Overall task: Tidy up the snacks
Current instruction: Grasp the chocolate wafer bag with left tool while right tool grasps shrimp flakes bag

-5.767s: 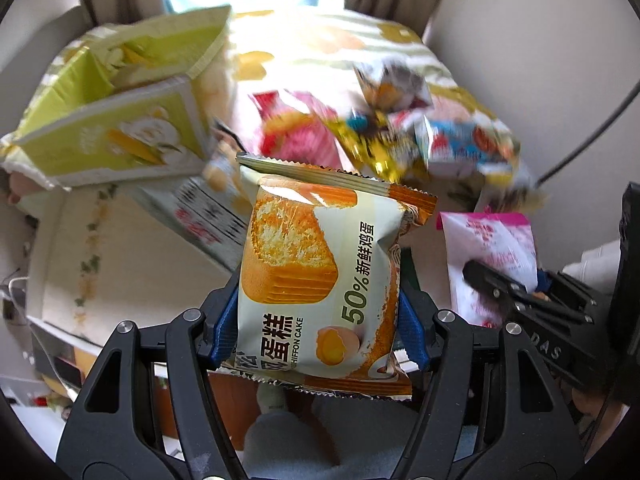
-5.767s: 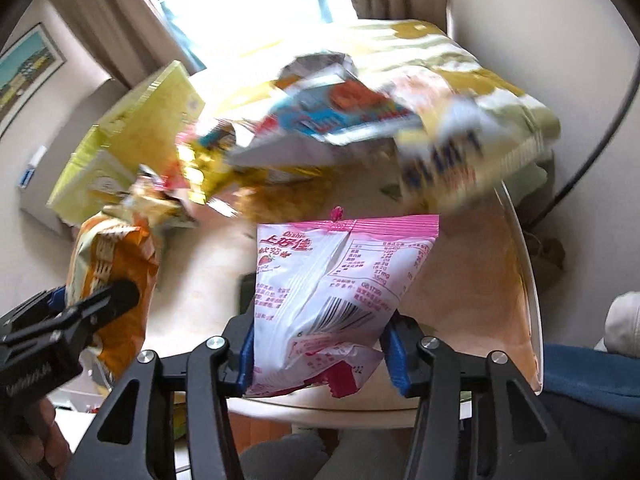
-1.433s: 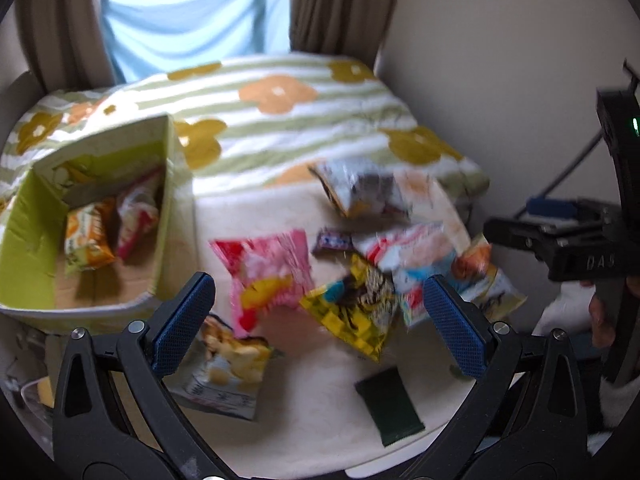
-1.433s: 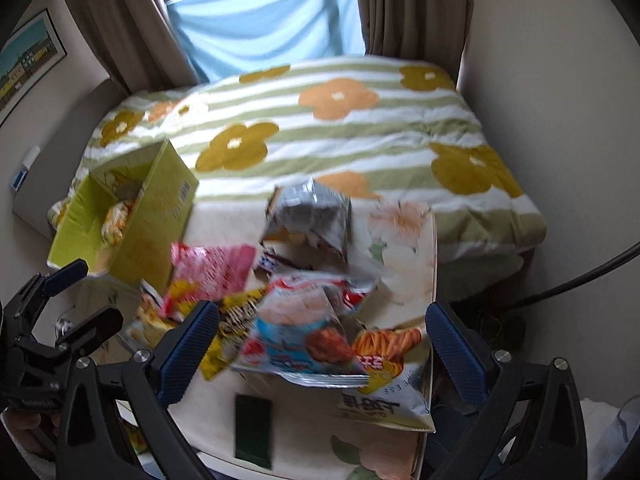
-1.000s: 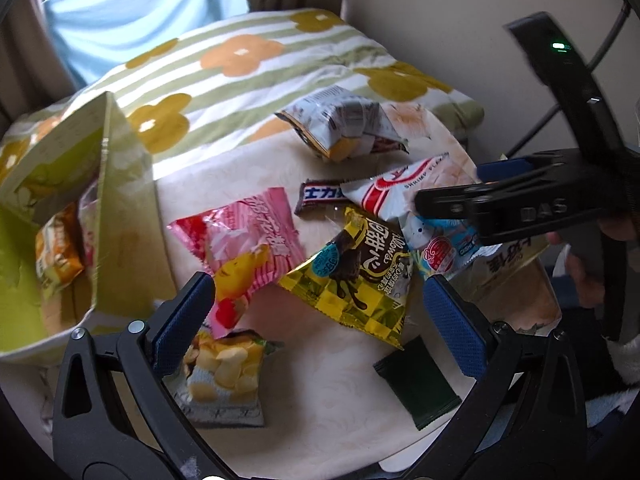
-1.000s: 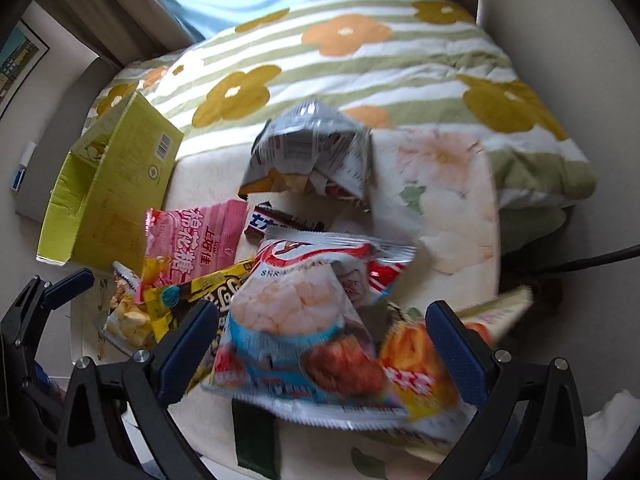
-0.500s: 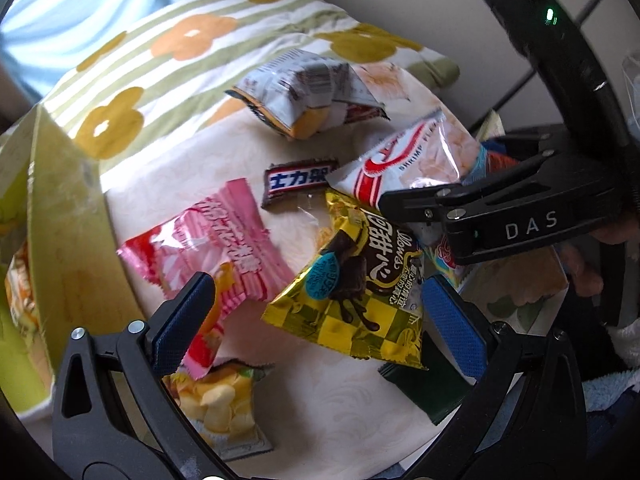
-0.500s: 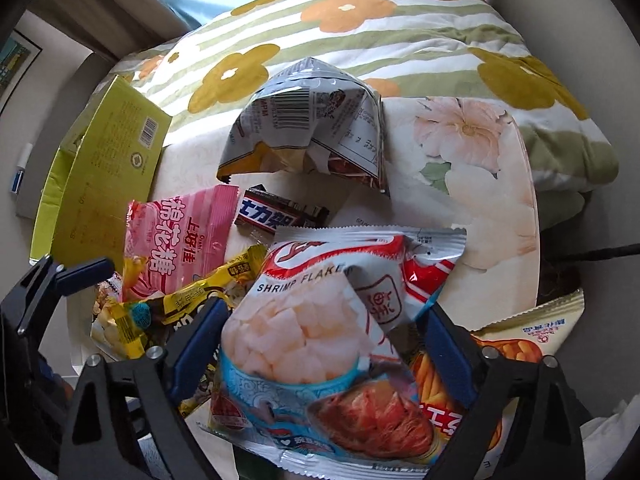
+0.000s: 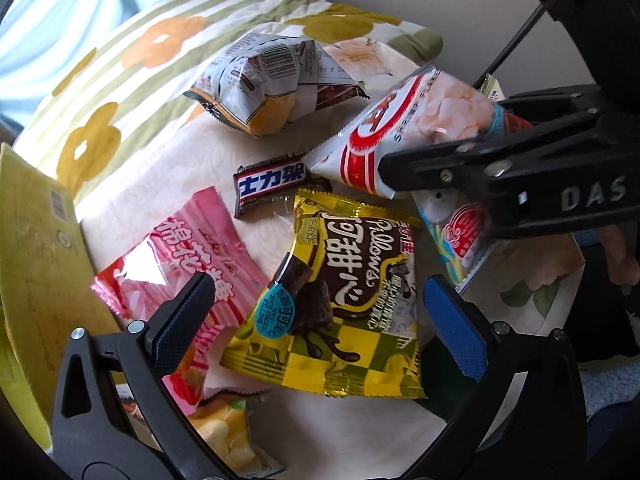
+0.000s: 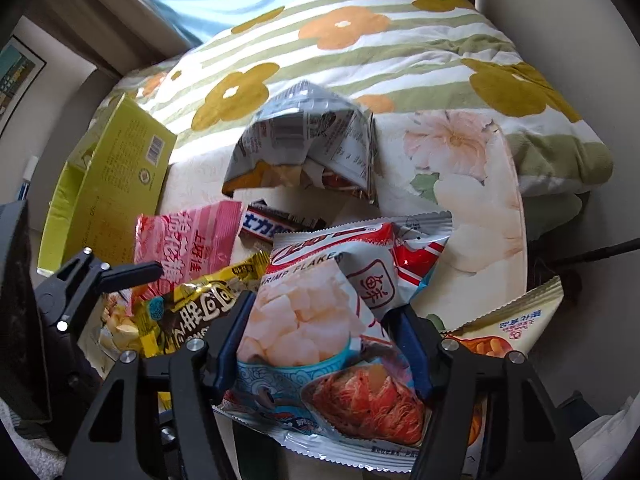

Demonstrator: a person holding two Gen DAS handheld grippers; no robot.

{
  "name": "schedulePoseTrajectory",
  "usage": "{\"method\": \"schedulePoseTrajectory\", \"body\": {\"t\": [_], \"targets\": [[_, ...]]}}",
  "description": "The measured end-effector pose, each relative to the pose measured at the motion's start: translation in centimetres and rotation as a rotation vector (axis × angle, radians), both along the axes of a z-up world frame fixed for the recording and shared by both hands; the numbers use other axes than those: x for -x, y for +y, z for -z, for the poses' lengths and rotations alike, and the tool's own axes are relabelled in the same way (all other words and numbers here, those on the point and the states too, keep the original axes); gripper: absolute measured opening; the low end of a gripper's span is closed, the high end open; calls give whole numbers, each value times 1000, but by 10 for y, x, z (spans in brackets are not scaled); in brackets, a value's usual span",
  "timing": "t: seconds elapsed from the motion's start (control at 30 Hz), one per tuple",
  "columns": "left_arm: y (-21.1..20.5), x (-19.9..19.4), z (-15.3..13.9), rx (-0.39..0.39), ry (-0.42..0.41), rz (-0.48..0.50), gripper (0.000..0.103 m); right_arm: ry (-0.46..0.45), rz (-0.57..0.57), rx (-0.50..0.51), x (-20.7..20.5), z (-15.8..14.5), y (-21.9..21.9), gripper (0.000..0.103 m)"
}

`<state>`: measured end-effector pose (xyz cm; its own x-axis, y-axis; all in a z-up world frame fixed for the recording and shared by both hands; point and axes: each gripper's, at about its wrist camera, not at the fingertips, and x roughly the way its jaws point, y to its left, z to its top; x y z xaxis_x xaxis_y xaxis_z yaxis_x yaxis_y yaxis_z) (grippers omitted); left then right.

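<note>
Right gripper (image 10: 324, 344): blue pads clamped on both sides of the shrimp flakes bag (image 10: 320, 320), which fills the space between its fingers and looks raised at its near end. In the left wrist view the same bag (image 9: 400, 136) is pinched in the right gripper (image 9: 460, 168), above the other packets. Left gripper (image 9: 316, 316): spread wide, holding nothing, hovering with the yellow chocolate pillow packet (image 9: 336, 300) between its fingers and the pink marshmallow bag (image 9: 188, 264) under its left finger. A dark chocolate bar (image 9: 272, 188) lies just beyond both; a crumpled silver bag (image 9: 264, 80) sits further back. The green cardboard box (image 10: 108, 184) stands at the left edge of the cream table (image 9: 192, 148); a striped floral quilt (image 10: 360, 48) lies behind, beige wall on the right. Versus 0.5 s ago: right fingers have closed from open onto the shrimp bag; left gripper has moved closer to the yellow packet.
</note>
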<state>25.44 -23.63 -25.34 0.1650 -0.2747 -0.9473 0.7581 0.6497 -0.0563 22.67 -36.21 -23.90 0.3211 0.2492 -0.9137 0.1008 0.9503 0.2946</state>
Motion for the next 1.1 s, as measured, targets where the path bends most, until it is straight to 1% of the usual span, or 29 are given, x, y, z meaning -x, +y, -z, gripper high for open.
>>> {"method": "schedulePoseTrajectory", "body": {"t": [0.07,0.13,0.2,0.23,0.3,0.37,0.47,0.57,0.8,0.93,1.1], "targets": [[-2,-1,3,-3,3,12,103,-13,15,-9,0,-3,-3,62],[-3,-1,4,-2,2,23,100,-26,23,-19,0,-5,-6,62],[-5,-1,6,-4,5,32,91,-38,27,-17,0,-8,-6,62],[-5,0,8,-6,8,34,89,-41,27,-17,1,-9,-6,62],[-6,-1,10,-4,23,32,77,-51,31,-12,1,-11,-7,62],[-6,-1,11,4,32,26,76,-55,33,-17,2,-11,-6,62],[-4,1,10,12,22,21,72,-54,31,-12,3,-11,-5,62],[0,3,8,25,29,3,70,-53,34,-11,6,-11,-4,62],[10,9,-7,49,-14,-32,67,-74,35,-11,12,-20,-8,62],[14,17,-24,70,-44,-66,67,-101,25,-7,18,-33,-10,62],[24,26,-63,111,-119,-113,67,-151,17,19,29,-64,-11,62]]}}
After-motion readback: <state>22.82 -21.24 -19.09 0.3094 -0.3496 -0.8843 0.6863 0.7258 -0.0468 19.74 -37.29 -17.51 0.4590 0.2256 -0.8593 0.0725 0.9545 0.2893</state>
